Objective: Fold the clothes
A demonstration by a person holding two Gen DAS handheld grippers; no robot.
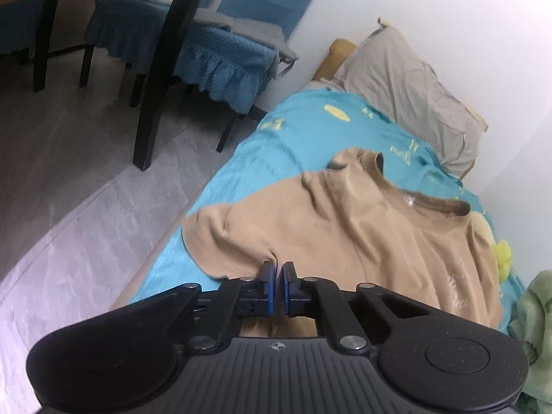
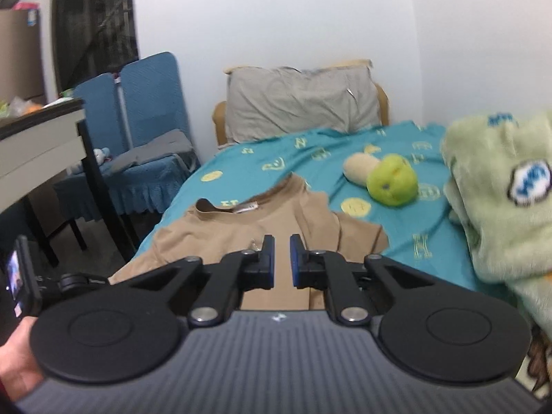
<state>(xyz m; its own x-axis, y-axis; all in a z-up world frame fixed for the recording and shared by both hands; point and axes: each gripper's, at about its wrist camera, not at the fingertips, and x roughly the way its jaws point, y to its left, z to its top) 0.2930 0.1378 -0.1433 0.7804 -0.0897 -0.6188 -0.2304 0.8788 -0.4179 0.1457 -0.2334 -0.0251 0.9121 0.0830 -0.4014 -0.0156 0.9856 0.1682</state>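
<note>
A tan T-shirt [image 1: 362,227] lies spread and wrinkled on the teal bedsheet [image 1: 310,127], its collar toward the pillow. My left gripper [image 1: 278,269] is shut on a pinch of the shirt's fabric near the left sleeve. In the right wrist view the same shirt [image 2: 241,234] lies below my right gripper [image 2: 282,241], whose jaws stand a narrow gap apart with nothing between them, over the shirt's middle near the right sleeve.
A grey pillow [image 2: 300,103] leans at the bed's head. A green plush toy [image 2: 391,179] lies on the sheet. A light green fleece blanket [image 2: 503,200] is piled on the right. Blue-covered chairs [image 1: 220,65] and a table [image 2: 41,145] stand left of the bed.
</note>
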